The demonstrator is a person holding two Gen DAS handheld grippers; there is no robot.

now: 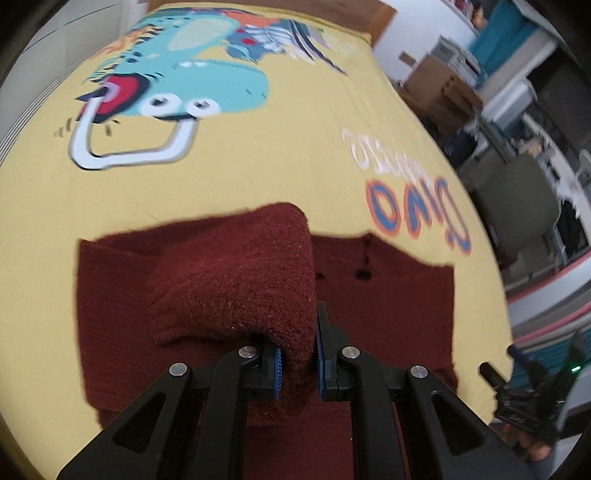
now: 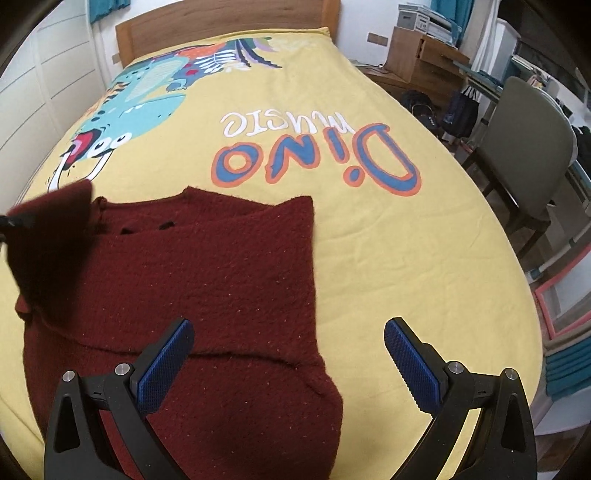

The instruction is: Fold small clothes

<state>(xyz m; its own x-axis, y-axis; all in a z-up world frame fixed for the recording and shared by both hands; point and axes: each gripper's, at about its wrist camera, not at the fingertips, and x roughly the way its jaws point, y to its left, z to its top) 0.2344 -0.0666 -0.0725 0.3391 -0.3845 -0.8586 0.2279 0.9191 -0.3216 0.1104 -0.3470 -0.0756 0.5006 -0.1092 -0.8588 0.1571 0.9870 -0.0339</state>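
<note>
A dark red knit sweater (image 2: 207,280) lies flat on the yellow dinosaur-print bedsheet (image 2: 369,240), neckline toward the headboard. In the left wrist view my left gripper (image 1: 299,362) is shut on a sleeve (image 1: 236,280) of the sweater. The sleeve is lifted and draped over the sweater's body (image 1: 388,314). In the right wrist view that raised sleeve (image 2: 51,229) shows at the far left. My right gripper (image 2: 290,328) hangs open above the sweater's right edge, with nothing pressed between its blue pads (image 2: 166,365). It also shows in the left view's lower right corner as a dark right gripper (image 1: 524,391).
A wooden headboard (image 2: 221,33) closes the far end of the bed. White wardrobe doors (image 2: 48,74) run along the left. To the right stand a grey chair (image 2: 532,147), a wooden cabinet (image 2: 417,55) and bags on the floor.
</note>
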